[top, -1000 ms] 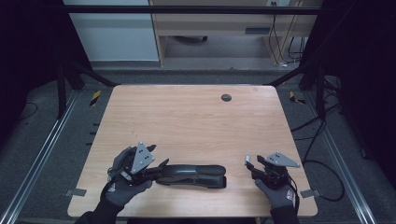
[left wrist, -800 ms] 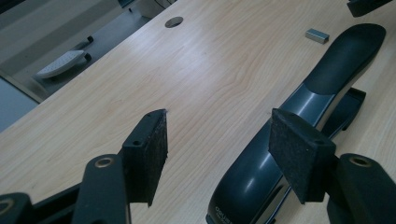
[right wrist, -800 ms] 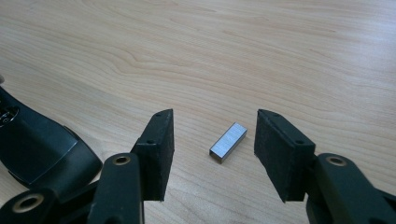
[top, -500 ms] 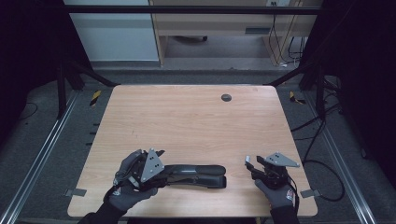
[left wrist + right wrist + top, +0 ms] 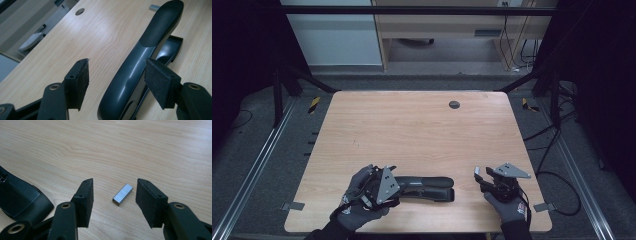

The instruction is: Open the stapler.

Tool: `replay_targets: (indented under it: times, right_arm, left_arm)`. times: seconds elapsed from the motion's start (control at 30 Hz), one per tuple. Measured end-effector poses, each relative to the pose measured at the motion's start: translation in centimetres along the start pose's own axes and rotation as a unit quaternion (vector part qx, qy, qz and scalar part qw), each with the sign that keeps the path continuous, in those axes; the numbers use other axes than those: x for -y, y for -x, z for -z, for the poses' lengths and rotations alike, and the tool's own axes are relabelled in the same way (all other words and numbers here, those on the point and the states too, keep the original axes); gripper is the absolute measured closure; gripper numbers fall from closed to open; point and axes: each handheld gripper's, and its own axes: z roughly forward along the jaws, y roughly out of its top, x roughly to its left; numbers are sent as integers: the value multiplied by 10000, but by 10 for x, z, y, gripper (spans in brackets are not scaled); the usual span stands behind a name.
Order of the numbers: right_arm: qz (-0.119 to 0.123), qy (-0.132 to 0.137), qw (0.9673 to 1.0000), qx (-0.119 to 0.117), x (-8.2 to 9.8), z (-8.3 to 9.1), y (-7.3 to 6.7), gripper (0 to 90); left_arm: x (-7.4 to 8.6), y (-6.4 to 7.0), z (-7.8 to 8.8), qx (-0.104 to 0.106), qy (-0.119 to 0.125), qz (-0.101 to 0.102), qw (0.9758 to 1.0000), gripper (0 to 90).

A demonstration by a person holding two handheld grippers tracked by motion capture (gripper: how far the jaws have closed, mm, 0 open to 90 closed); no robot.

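Note:
A black stapler point(image 5: 428, 188) lies lengthwise near the table's front edge. My left gripper point(image 5: 398, 187) is at its left end. In the left gripper view that gripper point(image 5: 117, 63) is open, one pad on each side of the stapler's point(image 5: 140, 62) glossy body, apart from it. A small metal strip of staples point(image 5: 122, 194) lies flat on the wood between the open pads of my right gripper point(image 5: 114, 182). In the high view the staples point(image 5: 478, 171) show just right of the stapler, at the tip of the right gripper point(image 5: 483, 178).
The wooden table point(image 5: 412, 135) has a round cable hole point(image 5: 454, 104) at the back. Metal rails run along both sides on the floor. A desk and cables stand behind the table.
My left gripper has moved right and now straddles the stapler's left end. The right gripper and the staples have stayed still.

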Motion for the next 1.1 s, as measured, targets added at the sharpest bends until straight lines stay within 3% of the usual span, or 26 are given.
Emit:
replay_targets:
  times: [0.23,1.1]
  right_arm:
    - [-34,-35,10000,1,0,0,0,488]
    - [-11,-60,10000,5,1,-2,1,493]
  left_arm:
    - [-5,12,-5,-35,-46,-240,9997,350]
    - [-12,36,-14,-174,-146,-668,9975,326]
